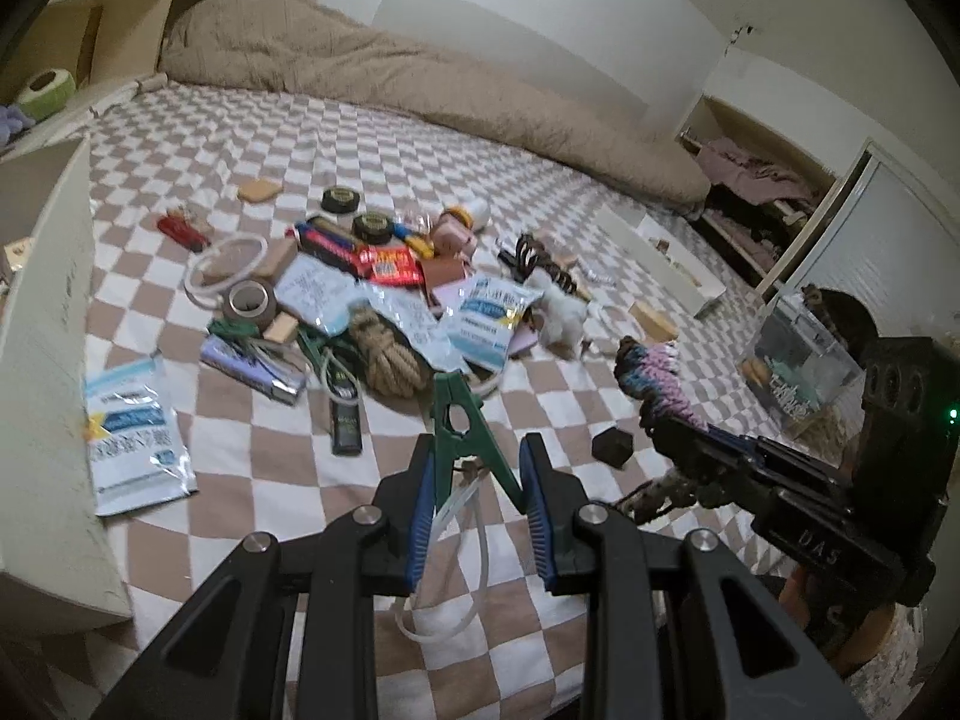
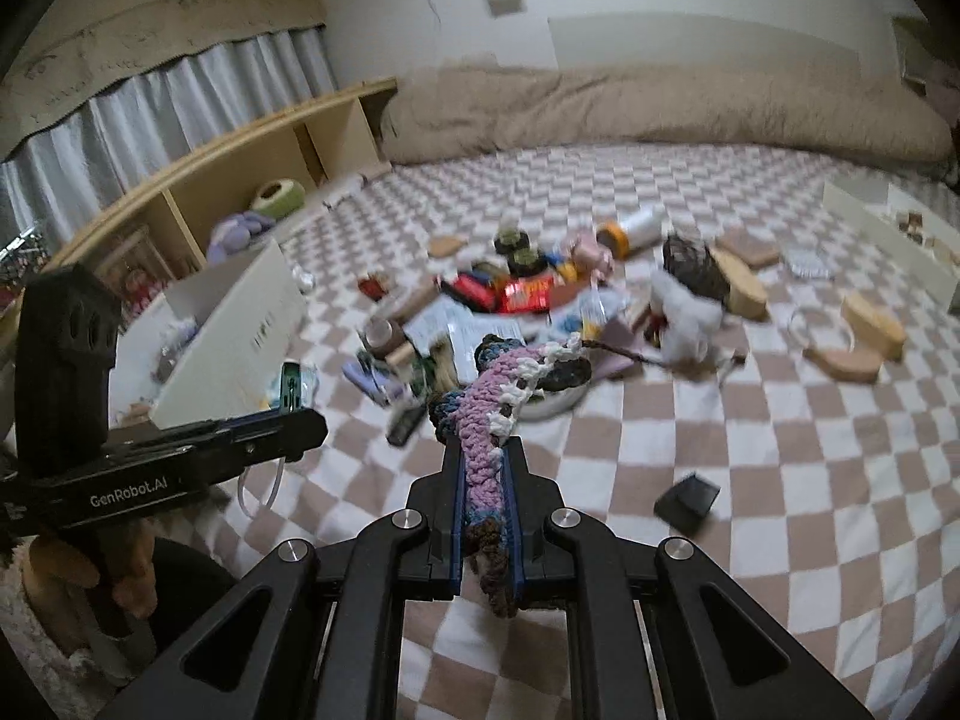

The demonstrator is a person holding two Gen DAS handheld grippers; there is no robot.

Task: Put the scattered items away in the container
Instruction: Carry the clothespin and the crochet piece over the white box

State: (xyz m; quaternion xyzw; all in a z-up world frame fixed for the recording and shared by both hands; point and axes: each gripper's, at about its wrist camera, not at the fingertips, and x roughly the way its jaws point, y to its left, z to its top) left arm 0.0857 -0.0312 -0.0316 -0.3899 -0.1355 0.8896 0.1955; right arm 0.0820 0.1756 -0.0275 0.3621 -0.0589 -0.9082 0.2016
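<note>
A bed covered in a tan-and-white checked sheet fills the room, with a beige quilt bunched along the far wall.

Above that sheet the right gripper is clamped fully shut on a crocheted piece in pink, white, blue and brown yarn; the blue pads pinch its lower part and the rest flops forward past the tips. It looks light, soft and limp, so a pinch anywhere holds, but it will droop and swing and could snag on other clutter. A grip near its middle would probably keep it tidier.

The left gripper is nearly closed on a green plastic clip, its pads bearing on the clip's two splayed handles, with the jaws of the clip pointing away. The clip is stiff, smooth and light; squeezed on the handles it may spring open or slip, so the flat sides seem the safer hold. A clear tube loops beneath it, and whether it is attached to the clip I cannot tell.

Beyond both lies the heap of packets, tape rolls and coiled rope. The white box stands at the left edge of the bed, near the left gripper, and a clear bin stands to the right.
</note>
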